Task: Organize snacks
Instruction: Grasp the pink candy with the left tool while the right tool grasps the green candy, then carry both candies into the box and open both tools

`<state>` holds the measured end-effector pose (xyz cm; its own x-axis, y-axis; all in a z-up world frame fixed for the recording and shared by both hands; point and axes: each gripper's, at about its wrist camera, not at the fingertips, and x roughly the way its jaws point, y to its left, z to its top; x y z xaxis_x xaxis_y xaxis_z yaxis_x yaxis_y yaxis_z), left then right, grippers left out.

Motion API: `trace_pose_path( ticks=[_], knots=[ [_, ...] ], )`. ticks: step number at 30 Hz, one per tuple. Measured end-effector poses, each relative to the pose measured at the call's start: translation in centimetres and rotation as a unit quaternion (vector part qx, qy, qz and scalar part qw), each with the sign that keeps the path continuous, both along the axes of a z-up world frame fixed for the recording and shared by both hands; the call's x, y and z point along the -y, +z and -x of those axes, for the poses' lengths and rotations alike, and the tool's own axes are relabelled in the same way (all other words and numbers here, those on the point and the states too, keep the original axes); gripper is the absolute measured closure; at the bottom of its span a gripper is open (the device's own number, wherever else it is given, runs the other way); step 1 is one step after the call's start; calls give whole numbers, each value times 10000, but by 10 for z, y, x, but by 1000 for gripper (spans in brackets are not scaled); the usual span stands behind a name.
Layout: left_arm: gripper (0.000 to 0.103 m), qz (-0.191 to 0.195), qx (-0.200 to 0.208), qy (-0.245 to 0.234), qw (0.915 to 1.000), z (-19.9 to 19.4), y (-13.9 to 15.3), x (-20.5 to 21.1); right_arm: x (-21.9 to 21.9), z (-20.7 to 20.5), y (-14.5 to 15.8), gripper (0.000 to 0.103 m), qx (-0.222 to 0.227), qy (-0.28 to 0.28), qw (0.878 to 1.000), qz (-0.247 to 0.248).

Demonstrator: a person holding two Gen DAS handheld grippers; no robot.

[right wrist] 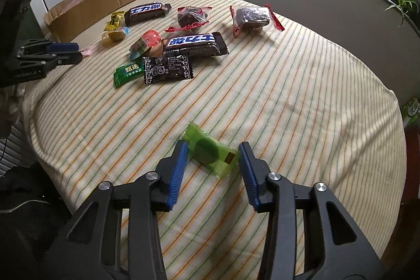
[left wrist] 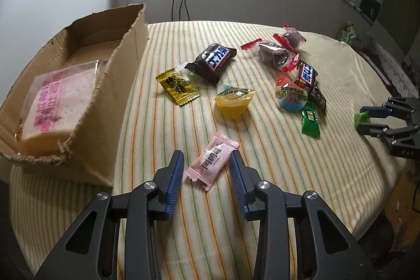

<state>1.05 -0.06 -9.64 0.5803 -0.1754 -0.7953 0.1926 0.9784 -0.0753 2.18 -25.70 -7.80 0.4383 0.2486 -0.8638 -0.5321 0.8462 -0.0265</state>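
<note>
While unclamped, pink candy [left wrist: 212,160] lies between fingers [left wrist: 175,172].

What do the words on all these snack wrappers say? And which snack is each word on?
"士力架": near chocolate bar, printed upside down in the right wrist view.
"士力架": far chocolate bar.
"甄选": green packet.
Too blurred or small to read: the characters on the pink candy, yellow candy, black packet, orange jelly cup and pink bread pack.

Bare striped cloth [right wrist: 288,101] right of snack cluster [right wrist: 168,49].
</note>
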Motion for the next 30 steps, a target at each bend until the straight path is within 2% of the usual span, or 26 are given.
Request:
trace_pose_path(
  ticks=[3,8,11,15,22,30],
  knots=[
    [72,-55,12,-57,10000,-3,-1,1,1,-3,-1,65,-45,-15,10000,-76],
    [84,-81,55,-168,9998,-3,-1,7,0,-4,0,75,-83,3,9999,-110],
    [84,-48,76,-129,9999,-2,-1,6,0,-4,0,78,-109,-14,9998,-143],
    [84,58,93,-46,9999,-1,-1,4,0,-3,1,92,-169,-39,9996,-203],
    [85,159,133,6,9998,3,2,3,1,0,5,96,-179,-150,9993,-296],
    [85,318,260,156,9990,7,12,-4,0,-4,26,96,-5,-230,9986,-478]
  ],
)
